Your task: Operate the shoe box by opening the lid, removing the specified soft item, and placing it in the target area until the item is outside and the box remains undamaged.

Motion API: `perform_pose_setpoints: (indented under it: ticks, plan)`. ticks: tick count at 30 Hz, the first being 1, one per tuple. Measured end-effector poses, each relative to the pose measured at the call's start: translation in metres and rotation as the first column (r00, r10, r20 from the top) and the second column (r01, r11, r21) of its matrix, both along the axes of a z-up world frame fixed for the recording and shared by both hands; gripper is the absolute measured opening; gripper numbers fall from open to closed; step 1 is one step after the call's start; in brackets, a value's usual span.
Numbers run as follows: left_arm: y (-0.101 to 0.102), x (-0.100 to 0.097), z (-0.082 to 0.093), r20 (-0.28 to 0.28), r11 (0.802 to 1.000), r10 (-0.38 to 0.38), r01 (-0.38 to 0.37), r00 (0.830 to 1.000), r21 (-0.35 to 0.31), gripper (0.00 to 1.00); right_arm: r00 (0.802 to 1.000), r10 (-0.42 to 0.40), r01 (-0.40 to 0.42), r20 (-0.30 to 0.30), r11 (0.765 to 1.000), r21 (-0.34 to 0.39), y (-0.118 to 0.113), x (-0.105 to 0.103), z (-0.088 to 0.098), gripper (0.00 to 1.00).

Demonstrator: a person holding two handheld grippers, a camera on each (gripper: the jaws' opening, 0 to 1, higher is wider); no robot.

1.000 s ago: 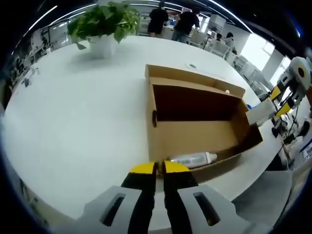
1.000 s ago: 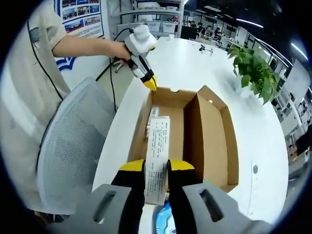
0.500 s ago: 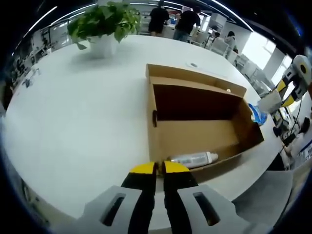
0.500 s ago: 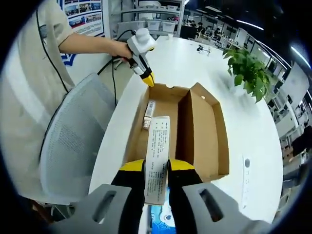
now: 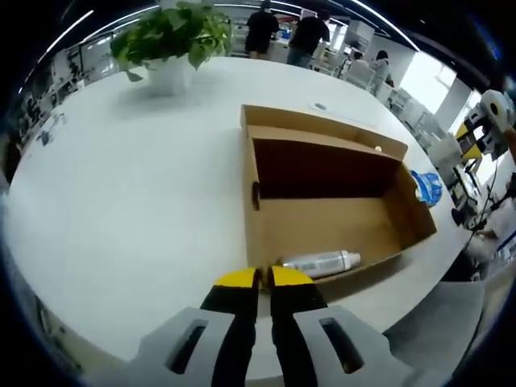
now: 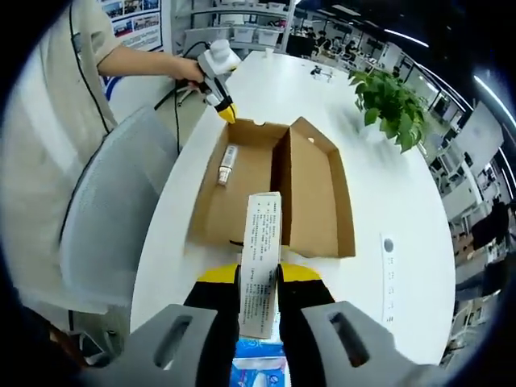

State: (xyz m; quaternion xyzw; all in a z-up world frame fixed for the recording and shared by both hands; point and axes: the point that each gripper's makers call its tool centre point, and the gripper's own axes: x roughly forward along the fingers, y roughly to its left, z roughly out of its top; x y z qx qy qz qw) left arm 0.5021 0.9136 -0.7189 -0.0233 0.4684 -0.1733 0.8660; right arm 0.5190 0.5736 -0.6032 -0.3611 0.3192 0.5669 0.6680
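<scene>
Cardboard shoe box (image 5: 322, 201): one, lid open, near the tabletop (image 5: 121, 201) edge; broad white room on its far side.
Tube (image 5: 318, 262): one, lying inside the box.
Right tongs (image 6: 260, 274): clamped on one printed white carton (image 6: 261, 258), lifted above the box.
Left tongs (image 5: 259, 277): jaws together, empty, just beside the box.

1. The shoe box (image 5: 322, 218) is plain brown cardboard, on a white tabletop (image 5: 121, 185).
2. The carton (image 6: 261, 262) is white with fine dark print.
3. Each hand-held gripper (image 6: 260, 274) has yellow tips on black jaws.
4. The plant (image 5: 173, 32) at 11 o'clock has green leaves.
</scene>
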Motion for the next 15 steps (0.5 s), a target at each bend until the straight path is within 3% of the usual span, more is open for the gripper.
perform_pose_setpoints:
  ticks: [15]
  plan:
    - [0.001,0.0,0.0,-0.001,1.0,-0.001,0.001,1.0,0.003,0.01,0.999,-0.052,0.053,0.006,0.995,-0.088,-0.067,0.021,-0.016,0.15]
